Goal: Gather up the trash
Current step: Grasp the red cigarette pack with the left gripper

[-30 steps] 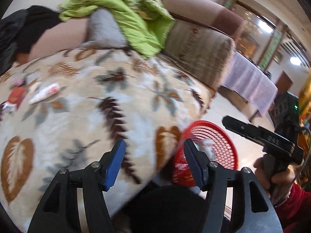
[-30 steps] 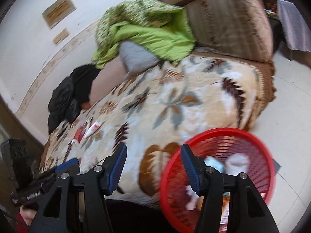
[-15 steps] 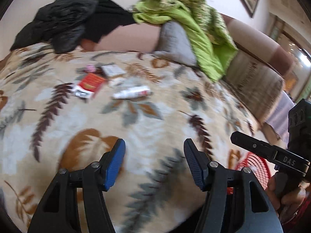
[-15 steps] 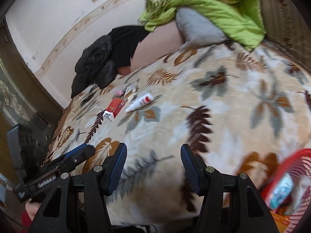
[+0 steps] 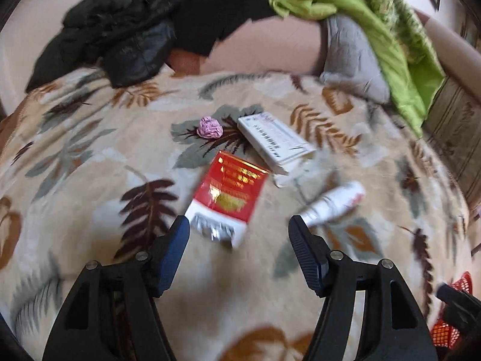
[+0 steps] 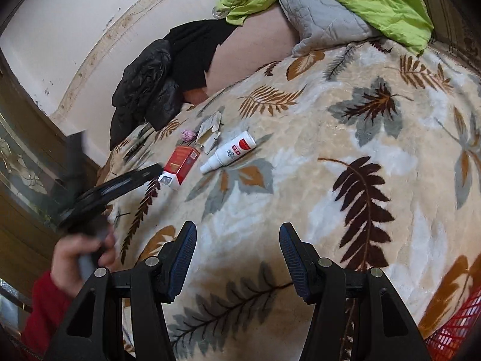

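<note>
Left gripper [image 5: 239, 230] over the trash, jaws apart and empty.
The red box [image 5: 230, 194] lies on the leaf-print blanket [image 5: 90, 165] just ahead; right gripper [image 6: 237, 240] also gapes.

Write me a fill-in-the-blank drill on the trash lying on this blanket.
1. The left gripper, jaws open, is closest to the ____ and white box.
2. The crumpled wad is ____ in color.
3. The white bottle lies on its ____.
4. The right gripper holds ____.

Missing words: red; pink; side; nothing
</note>
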{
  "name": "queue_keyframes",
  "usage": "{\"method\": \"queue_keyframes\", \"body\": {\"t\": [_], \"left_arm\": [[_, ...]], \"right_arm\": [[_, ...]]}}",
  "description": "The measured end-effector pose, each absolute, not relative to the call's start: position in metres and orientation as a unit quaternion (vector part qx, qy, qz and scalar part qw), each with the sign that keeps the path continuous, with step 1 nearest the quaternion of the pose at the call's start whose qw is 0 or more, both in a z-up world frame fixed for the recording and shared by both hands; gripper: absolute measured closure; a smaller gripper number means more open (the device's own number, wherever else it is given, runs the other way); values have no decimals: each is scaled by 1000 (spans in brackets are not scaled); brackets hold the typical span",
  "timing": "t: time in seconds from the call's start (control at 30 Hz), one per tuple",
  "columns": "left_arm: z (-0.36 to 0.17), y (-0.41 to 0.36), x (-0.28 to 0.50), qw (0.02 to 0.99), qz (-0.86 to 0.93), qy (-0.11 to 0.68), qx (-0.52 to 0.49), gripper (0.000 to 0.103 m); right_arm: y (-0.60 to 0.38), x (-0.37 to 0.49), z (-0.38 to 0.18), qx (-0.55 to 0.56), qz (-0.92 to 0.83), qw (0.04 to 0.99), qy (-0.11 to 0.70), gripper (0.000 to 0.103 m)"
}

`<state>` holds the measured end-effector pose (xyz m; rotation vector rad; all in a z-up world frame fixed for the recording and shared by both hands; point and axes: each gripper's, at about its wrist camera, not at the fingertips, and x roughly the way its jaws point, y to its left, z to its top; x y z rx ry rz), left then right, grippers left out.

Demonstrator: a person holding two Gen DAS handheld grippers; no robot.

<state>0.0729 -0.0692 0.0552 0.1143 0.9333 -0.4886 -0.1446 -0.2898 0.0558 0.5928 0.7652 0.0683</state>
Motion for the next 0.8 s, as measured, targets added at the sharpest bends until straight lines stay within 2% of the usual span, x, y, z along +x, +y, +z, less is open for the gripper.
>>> {"method": "queue_keyframes", "body": {"t": [0.17, 0.2, 0.23, 0.5, 0.63, 0.73, 0.8], "left_arm": [[31, -83, 107, 865, -214, 450, 65, 35], [26, -84, 112, 860, -217, 458, 52, 44], [22, -82, 114, 858, -211, 467, 34, 44], [38, -48, 68, 872, -163, 458, -50, 48], [61, -31, 32, 885, -127, 443, -70, 48], [60, -23, 9, 886, -105, 440, -99, 47], [56, -28, 4, 896, -101, 426, -72, 47]], "right_arm": [[-297, -141, 49, 309, 38, 874, 373, 41], [-298, -140, 48, 313, 39, 872, 374, 41], [-298, -139, 47, 317, 39, 870, 376, 41], [-299, -119, 43, 335, 52, 857, 388, 41], [-299, -75, 64, 278, 71, 878, 383, 42], [-293, -25, 77, 252, 86, 886, 379, 46], [-282, 13, 76, 220, 112, 884, 397, 48]]}}
